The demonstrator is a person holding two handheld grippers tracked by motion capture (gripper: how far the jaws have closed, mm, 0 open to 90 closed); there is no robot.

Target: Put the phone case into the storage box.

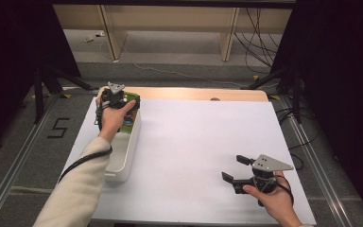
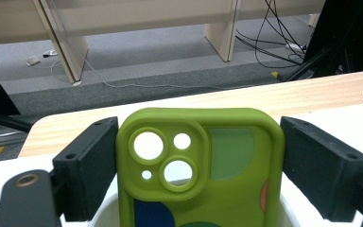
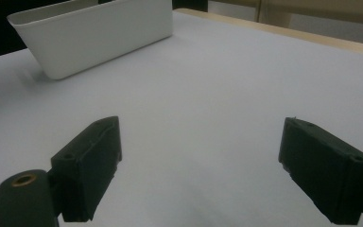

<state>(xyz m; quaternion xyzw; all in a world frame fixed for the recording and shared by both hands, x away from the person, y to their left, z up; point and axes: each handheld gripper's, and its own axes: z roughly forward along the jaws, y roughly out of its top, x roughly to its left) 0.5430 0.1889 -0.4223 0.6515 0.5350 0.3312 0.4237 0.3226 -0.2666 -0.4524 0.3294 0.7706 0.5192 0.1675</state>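
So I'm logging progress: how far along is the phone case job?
In hand: the left gripper is shut on the green case, holding it over the white bin. Still to do: lower and release it. The right gripper rests open on the table.

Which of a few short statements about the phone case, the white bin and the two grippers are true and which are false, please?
1. The left gripper is shut on the green phone case. True.
2. The phone case lies flat in the middle of the white sheet. False: it is held above the white bin at the sheet's left edge.
3. The right gripper holds a second phone case. False: its jaws stand open with nothing between them.
4. The phone case has round camera cutouts near its top corner. True.
5. The right gripper hovers over the white bin. False: it sits near the sheet's right front, far from the bin.
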